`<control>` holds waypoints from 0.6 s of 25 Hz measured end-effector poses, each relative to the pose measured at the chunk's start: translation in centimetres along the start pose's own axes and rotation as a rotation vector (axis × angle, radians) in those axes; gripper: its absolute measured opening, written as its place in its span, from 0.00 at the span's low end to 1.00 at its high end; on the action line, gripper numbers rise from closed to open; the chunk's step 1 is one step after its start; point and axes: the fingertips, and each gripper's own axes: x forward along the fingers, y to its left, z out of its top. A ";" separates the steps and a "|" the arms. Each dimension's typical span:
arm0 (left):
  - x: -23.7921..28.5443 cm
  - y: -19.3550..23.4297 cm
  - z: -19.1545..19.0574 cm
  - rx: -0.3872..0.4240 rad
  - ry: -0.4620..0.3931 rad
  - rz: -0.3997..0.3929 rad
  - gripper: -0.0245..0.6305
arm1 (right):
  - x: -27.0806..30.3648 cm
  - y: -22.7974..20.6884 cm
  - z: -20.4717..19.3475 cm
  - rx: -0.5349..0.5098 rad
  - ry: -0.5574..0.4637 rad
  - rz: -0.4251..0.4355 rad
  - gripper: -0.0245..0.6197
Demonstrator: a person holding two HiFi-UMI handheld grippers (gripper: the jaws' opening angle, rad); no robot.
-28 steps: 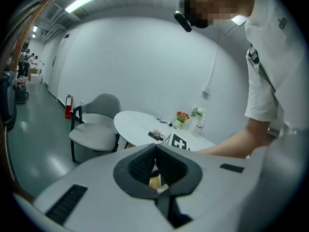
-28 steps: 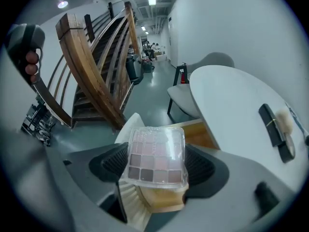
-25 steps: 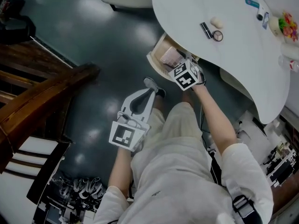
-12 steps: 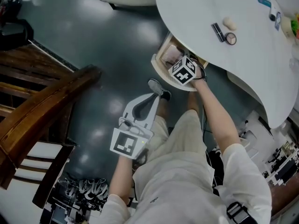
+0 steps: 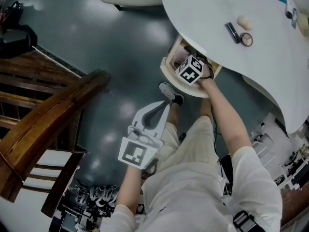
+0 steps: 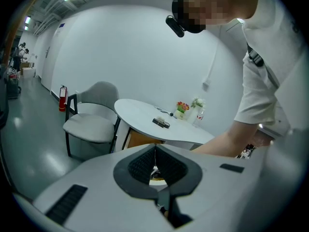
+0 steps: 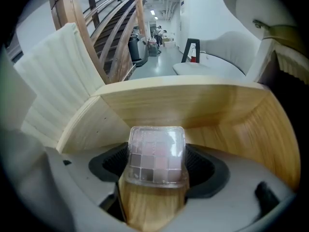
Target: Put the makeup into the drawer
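A clear-lidded eyeshadow palette [image 7: 155, 153] sits between the black pads of my right gripper [image 7: 155, 167], which is shut on it. In the right gripper view the palette is inside the open wooden drawer [image 7: 203, 105], just above its floor. From the head view, my right gripper [image 5: 185, 63] reaches into the drawer [image 5: 189, 88] under the white table [image 5: 207, 18]. A lipstick [image 5: 233, 33], a round compact [image 5: 246, 39] and a beige sponge [image 5: 244, 22] lie on the table top. My left gripper [image 5: 163, 106] hangs shut and empty over the floor; its pads [image 6: 145, 164] meet.
A wooden stair rail [image 5: 48, 115] runs along the left. A white chair [image 6: 91, 124] stands beside the table [image 6: 145, 117]. The person's shoe [image 5: 171, 93] is on the dark floor just below the drawer.
My right gripper has carried the palette deeper into the drawer. The left gripper has stayed shut and has drifted slightly down in the head view.
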 end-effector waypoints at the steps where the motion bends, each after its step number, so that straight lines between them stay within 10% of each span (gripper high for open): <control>1: 0.0 0.1 0.0 0.000 0.000 0.000 0.05 | 0.1 -0.1 -0.1 -0.007 0.001 -0.003 0.63; 15: -0.7 -0.1 0.3 -0.009 -0.012 0.020 0.05 | -0.3 -0.4 -0.3 -0.075 0.010 -0.060 0.63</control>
